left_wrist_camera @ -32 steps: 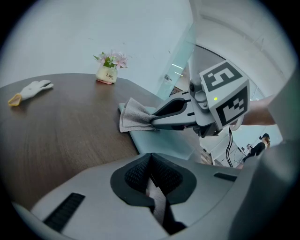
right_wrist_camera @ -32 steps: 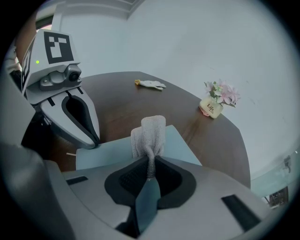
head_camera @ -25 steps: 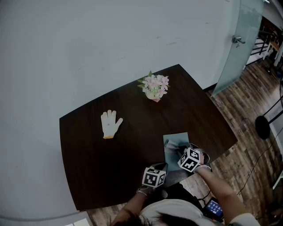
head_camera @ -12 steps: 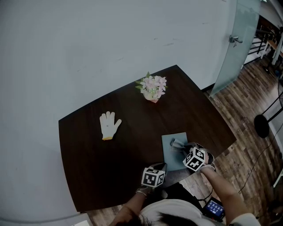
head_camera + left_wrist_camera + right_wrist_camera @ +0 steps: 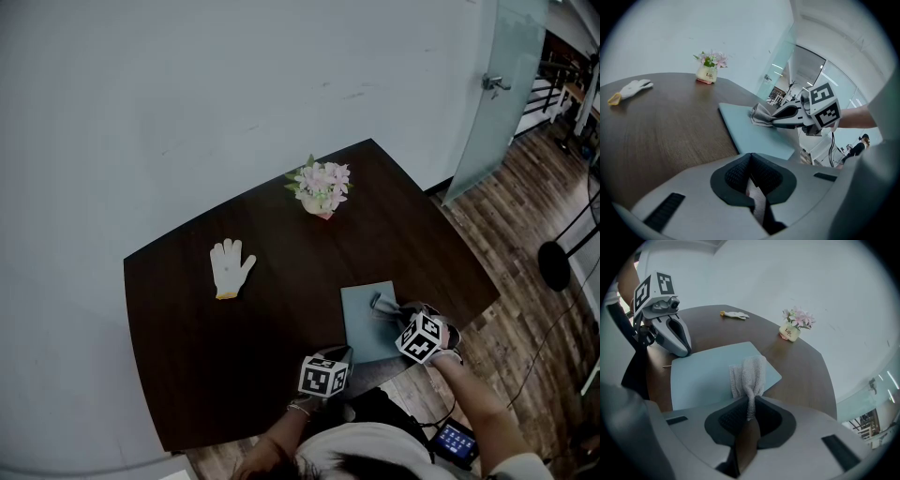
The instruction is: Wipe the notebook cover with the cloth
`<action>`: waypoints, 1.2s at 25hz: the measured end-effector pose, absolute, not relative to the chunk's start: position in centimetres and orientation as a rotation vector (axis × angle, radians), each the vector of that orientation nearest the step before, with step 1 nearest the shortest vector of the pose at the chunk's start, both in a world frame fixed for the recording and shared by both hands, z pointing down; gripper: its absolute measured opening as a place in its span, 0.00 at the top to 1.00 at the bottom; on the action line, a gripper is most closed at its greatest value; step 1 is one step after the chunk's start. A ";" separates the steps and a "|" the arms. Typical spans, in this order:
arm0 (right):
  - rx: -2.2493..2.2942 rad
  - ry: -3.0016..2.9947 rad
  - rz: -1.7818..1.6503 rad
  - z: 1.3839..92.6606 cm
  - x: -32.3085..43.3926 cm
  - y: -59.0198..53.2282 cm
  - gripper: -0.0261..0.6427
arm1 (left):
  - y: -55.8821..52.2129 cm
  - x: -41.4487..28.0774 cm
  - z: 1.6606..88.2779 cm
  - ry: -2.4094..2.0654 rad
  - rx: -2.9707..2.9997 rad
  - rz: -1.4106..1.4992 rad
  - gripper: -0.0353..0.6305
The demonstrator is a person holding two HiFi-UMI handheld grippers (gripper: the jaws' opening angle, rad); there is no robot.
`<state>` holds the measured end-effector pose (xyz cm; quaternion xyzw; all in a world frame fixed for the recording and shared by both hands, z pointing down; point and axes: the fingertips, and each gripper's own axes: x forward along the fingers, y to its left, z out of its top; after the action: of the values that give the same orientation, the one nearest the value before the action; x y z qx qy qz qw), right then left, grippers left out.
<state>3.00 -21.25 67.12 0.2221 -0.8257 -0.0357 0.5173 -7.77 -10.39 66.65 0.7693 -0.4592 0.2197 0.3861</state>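
While the right gripper (image 5: 749, 417) pinched the cloth (image 5: 381, 302) at one o'clock on the notebook (image 5: 364, 326), flat, pressed strokes toward seven would suit; the left gripper (image 5: 752, 180) sat closed, empty.

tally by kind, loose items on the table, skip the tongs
notebook: 1
cloth: 1
glove: 1
flower pot: 1
total: 4
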 end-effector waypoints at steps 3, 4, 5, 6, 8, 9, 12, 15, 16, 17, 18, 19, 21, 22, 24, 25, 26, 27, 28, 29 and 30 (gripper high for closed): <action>0.553 -1.967 -0.076 67.3 3.9 -21.5 0.89 | -10.4 -7.7 66.6 -1.168 1.958 0.559 0.92; 0.562 -1.963 -0.068 67.3 4.1 -21.5 0.89 | -10.4 -7.7 66.6 -1.167 1.958 0.558 0.92; 0.573 -1.962 -0.057 67.3 4.4 -21.6 0.89 | -10.4 -7.8 66.6 -1.168 1.958 0.558 0.92; 0.588 -1.963 -0.043 67.2 4.7 -21.6 0.89 | -10.4 -7.8 66.6 -1.168 1.959 0.559 0.92; 0.631 -1.976 -0.008 66.8 5.3 -21.8 0.89 | -10.3 -7.8 66.6 -1.169 1.958 0.560 0.92; 0.656 -1.989 0.013 66.6 5.6 -21.9 0.89 | -10.3 -7.8 66.6 -1.170 1.958 0.561 0.92; 0.722 -2.040 0.088 65.7 5.9 -22.1 0.89 | -10.4 -7.8 66.6 -1.169 1.957 0.560 0.92; 0.768 -2.091 0.141 64.6 5.8 -22.0 0.89 | -10.5 -7.7 66.6 -1.166 1.957 0.556 0.92; 0.777 -2.107 0.145 64.2 5.6 -21.9 0.89 | -10.5 -7.7 66.6 -1.166 1.958 0.556 0.92; 0.782 -2.121 0.143 63.7 5.3 -21.9 0.89 | -10.5 -7.7 66.6 -1.166 1.958 0.556 0.92; 0.784 -2.137 0.139 63.2 5.0 -21.8 0.89 | -10.4 -7.7 66.6 -1.167 1.958 0.556 0.92; 0.785 -2.153 0.137 62.8 4.6 -21.6 0.89 | -10.4 -7.7 66.6 -1.168 1.958 0.557 0.92; 0.774 -2.188 0.123 62.0 3.5 -21.3 0.89 | -10.3 -7.7 66.7 -1.168 1.958 0.558 0.92; 0.764 -2.204 0.114 61.7 3.0 -21.1 0.89 | -10.3 -7.8 66.7 -1.168 1.958 0.558 0.92; 0.737 -2.230 0.107 61.1 1.7 -20.4 0.89 | -10.3 -7.8 66.7 -1.166 1.958 0.558 0.92; 0.719 -2.242 0.103 60.9 1.0 -20.1 0.89 | -10.3 -7.8 66.7 -1.166 1.958 0.558 0.92; 0.697 -2.251 0.092 60.7 0.3 -19.7 0.89 | -10.3 -7.8 66.7 -1.167 1.958 0.558 0.92; 0.672 -2.259 0.075 60.6 -0.4 -19.3 0.89 | -10.3 -7.8 66.7 -1.167 1.959 0.559 0.92; 0.646 -2.264 0.058 60.5 -1.0 -18.9 0.89 | -10.3 -7.8 66.7 -1.168 1.960 0.559 0.92; 0.620 -2.266 0.044 60.5 -1.6 -18.4 0.89 | -10.3 -7.8 66.6 -1.169 1.961 0.559 0.92; 0.594 -2.269 0.033 60.5 -2.3 -18.0 0.89 | -10.3 -7.8 66.6 -1.170 1.961 0.560 0.92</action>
<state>-2.27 -18.00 60.52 0.2336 -0.8917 0.0129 0.3875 -7.83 -10.32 66.64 0.7699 -0.4592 0.2198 0.3849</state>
